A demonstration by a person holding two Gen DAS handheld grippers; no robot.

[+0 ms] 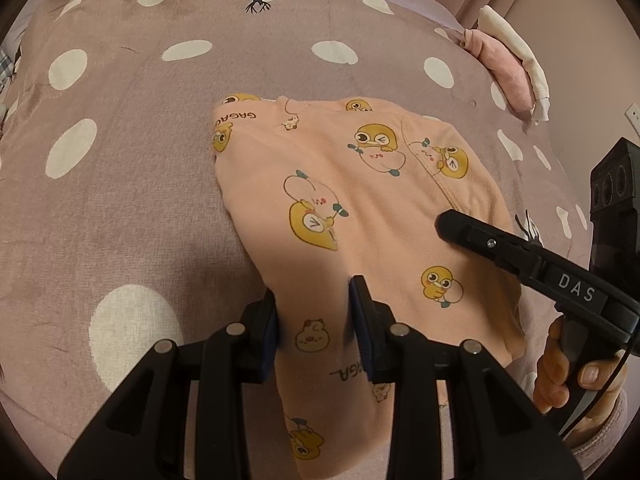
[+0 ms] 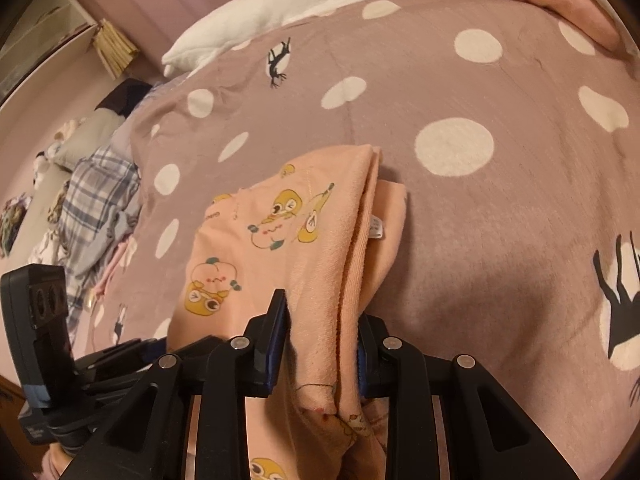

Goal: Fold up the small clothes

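A small peach garment (image 1: pixel 360 208) printed with yellow ducks lies partly folded on the mauve polka-dot blanket (image 1: pixel 132 184). My left gripper (image 1: pixel 314 308) has its near left edge between its fingers, which stand a little apart with cloth filling the gap. My right gripper (image 2: pixel 322 324) holds the garment's near right edge (image 2: pixel 320 264), where several layers are stacked. In the left wrist view the right gripper's finger (image 1: pixel 472 232) reaches over the cloth from the right. The far end of the garment rests flat on the blanket.
A folded pink and cream garment (image 1: pixel 508 68) lies at the far right of the bed. A white goose plush (image 2: pixel 280 4) lies along the far edge. A pile of plaid and other clothes (image 2: pixel 92 208) lies off the left side. A wall socket (image 1: pixel 634 114) shows at the right.
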